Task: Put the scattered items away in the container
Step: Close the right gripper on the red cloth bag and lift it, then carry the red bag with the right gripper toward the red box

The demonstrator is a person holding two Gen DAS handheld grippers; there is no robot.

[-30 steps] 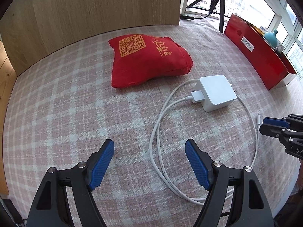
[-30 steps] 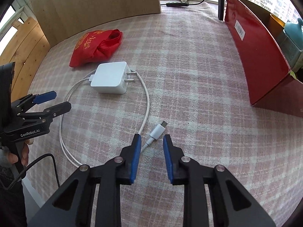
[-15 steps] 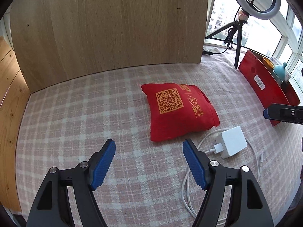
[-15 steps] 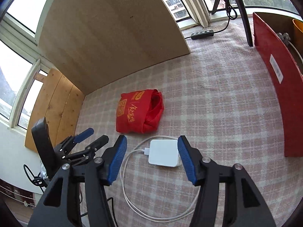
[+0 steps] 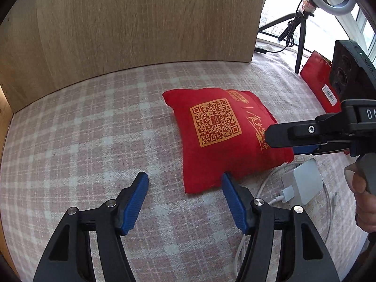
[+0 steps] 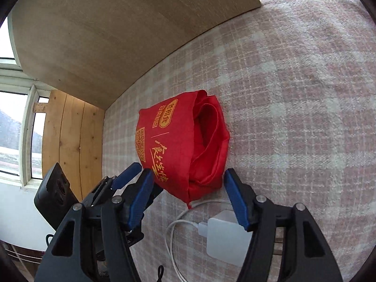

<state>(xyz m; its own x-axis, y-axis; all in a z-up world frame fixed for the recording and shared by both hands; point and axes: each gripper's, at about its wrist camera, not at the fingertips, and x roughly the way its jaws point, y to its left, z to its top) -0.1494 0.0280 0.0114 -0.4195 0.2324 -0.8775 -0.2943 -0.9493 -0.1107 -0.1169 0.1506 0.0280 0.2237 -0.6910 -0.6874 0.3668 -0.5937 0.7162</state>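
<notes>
Soft red cloth bag [image 5: 225,136], gold QR print on top, mouth gaping toward the right, lying on the fuzzy pink-and-white plaid worktop [image 5: 94,129]. Just left of the bag, left gripper [image 5: 184,202], ribbed blue pads spread wide, holding nothing. Near the bag's lower right corner, smooth white square charger [image 6: 225,242] with looped white cable [image 6: 174,230]. Above the bag's right edge, right gripper [image 6: 188,197], parted and empty. Far right of the bag, glossy red box [image 5: 317,82].

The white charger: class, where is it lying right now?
The white charger lies on the checked cloth just beneath the red bag, low in the right wrist view.
</notes>
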